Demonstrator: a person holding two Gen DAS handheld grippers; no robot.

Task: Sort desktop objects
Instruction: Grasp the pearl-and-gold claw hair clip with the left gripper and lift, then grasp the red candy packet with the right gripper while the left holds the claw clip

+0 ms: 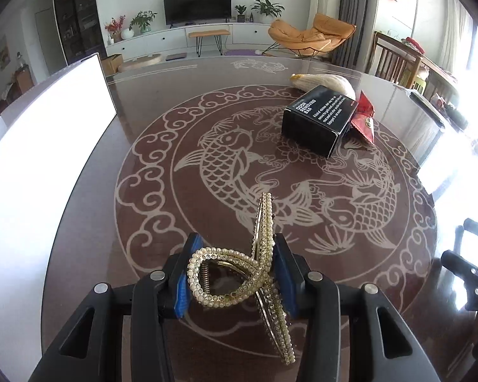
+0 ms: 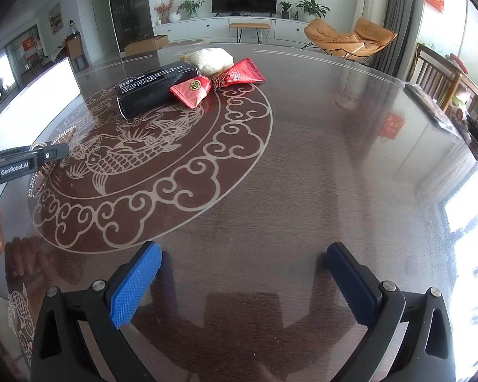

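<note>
Left gripper: my blue pads are pinching the pearl-and-gold hair claw from both sides. One beaded loop of the claw sticks out to the left between the fingers, a longer beaded arm rises up and away, and another runs down toward the camera. The coil spring shows at the loop's centre. The claw is held above the glass tabletop, over the lower edge of the fish medallion.

Right gripper: fingers spread wide, nothing between them, only bare glass and its reflection below.

Remaining items sit together at the far side of the medallion: black box lying flat, red pouch touching its right end, white knitted bundle just behind both. From the right wrist view the red pouch leans on the box's near end.

White tray along the left table edge, well apart from the group.
</note>
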